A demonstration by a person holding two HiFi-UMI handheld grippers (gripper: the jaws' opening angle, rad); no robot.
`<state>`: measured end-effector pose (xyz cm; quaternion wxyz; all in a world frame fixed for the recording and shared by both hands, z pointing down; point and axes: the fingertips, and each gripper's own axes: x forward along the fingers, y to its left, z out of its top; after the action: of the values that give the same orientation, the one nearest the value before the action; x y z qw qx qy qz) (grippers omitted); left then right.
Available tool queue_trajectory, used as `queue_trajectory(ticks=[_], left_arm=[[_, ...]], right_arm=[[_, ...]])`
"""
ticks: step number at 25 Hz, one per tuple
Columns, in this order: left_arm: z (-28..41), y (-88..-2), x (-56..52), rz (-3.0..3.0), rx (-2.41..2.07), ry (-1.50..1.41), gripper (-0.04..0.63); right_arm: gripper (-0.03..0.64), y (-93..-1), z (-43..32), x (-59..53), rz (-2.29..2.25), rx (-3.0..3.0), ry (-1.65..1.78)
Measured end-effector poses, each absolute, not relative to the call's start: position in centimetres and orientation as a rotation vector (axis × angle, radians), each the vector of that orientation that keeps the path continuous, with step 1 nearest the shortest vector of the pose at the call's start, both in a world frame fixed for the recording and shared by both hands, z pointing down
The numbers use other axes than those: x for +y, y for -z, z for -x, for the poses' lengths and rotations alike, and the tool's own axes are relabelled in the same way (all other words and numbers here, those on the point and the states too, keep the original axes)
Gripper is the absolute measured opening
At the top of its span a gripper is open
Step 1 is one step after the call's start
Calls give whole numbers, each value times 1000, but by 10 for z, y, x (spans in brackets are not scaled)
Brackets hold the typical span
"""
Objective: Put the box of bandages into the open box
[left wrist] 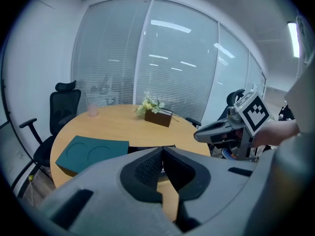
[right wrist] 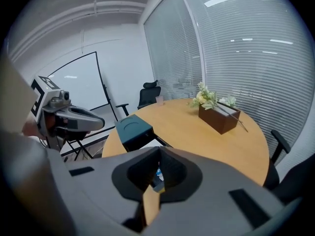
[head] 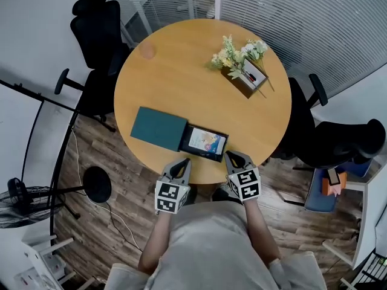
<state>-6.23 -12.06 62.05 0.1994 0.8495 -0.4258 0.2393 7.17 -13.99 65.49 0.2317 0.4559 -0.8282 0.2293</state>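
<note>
On the round wooden table (head: 181,71) an open black box (head: 187,139) lies near the front edge. A colourful box of bandages (head: 206,141) lies flat inside it. A teal lid (head: 158,128) rests against the open box's left side. My left gripper (head: 182,162) hovers at the table's edge just in front of the box, jaws shut and empty. My right gripper (head: 232,156) sits beside the box's right front corner, also shut on nothing. In the left gripper view the fingertips (left wrist: 162,150) meet; the lid (left wrist: 93,151) lies beyond them.
A brown planter with flowers (head: 245,65) stands at the table's far right, and a pink cup (head: 147,51) at the far left. Black office chairs (head: 97,29) stand at the left and right (head: 338,141). A fan (head: 18,201) stands on the floor.
</note>
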Motion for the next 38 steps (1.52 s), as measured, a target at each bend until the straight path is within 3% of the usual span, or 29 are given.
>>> queue_trajectory(ticks=[38], left_arm=[[73, -622, -147, -2457, -1021, -641, 11]], right_arm=[[-2, -661, -54, -126, -1376, -2191, -704]])
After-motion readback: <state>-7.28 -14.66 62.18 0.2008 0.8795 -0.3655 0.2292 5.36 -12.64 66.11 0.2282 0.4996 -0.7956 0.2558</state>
